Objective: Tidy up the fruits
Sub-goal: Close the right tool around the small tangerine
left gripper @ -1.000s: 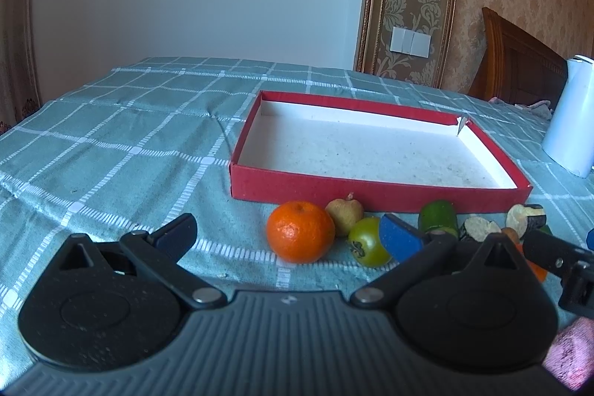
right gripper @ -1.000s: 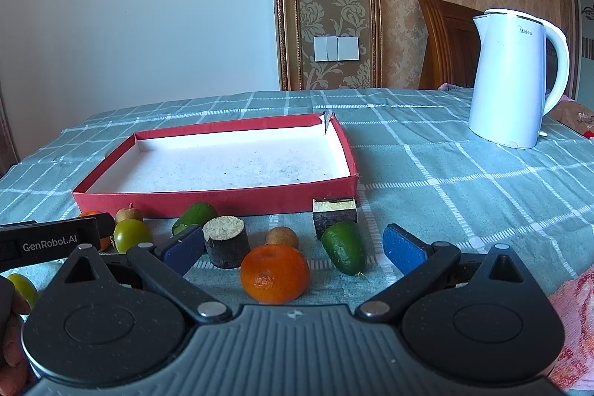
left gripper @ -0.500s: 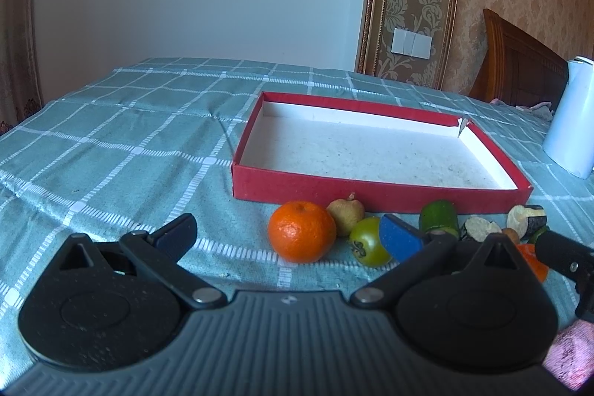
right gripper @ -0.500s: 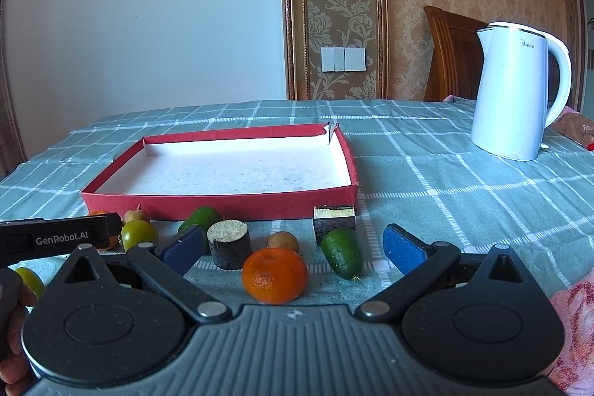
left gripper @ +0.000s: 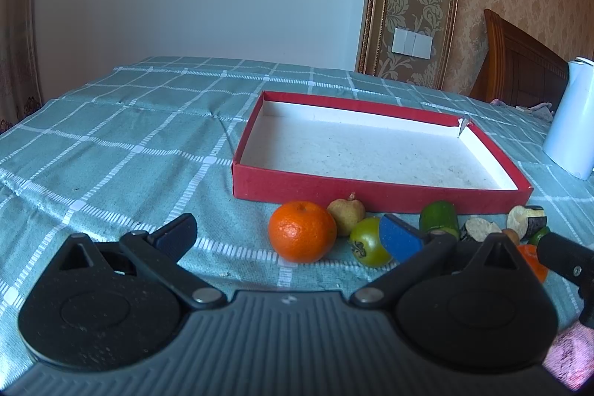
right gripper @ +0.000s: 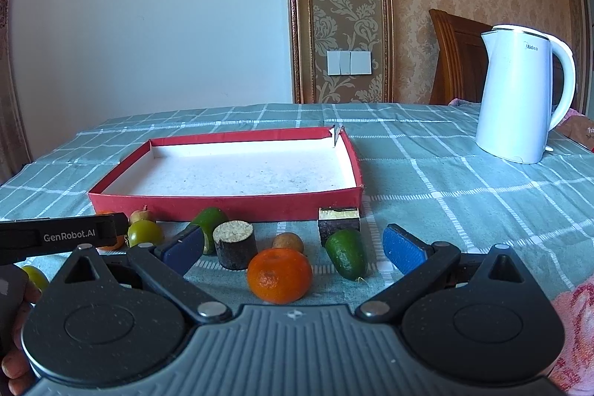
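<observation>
An empty red box (left gripper: pixel 378 190) with a white inside lies on the checked cloth; it also shows in the right wrist view (right gripper: pixel 222 203). Fruits lie in a row along its near wall. In the left wrist view my left gripper (left gripper: pixel 287 236) is open and empty, with an orange mandarin (left gripper: pixel 302 231) between its fingers, a small pear (left gripper: pixel 346 211) and a green tomato (left gripper: pixel 367 242) beside it. In the right wrist view my right gripper (right gripper: pixel 293 245) is open and empty around another mandarin (right gripper: pixel 279 275), a green avocado (right gripper: pixel 347 253), a small brown fruit (right gripper: pixel 287 242) and a dark cut cylinder (right gripper: pixel 235 245).
A white electric kettle (right gripper: pixel 519 91) stands at the right on the table. A dark cut block (right gripper: pixel 339 215) sits by the box's near right corner. The left gripper's body (right gripper: pixel 63 234) shows at the left of the right wrist view. A wooden headboard stands behind the table.
The right gripper has tilted up and moved slightly; the box and fruits sit lower in its view. The left view has barely shifted. Both grippers stay open.
</observation>
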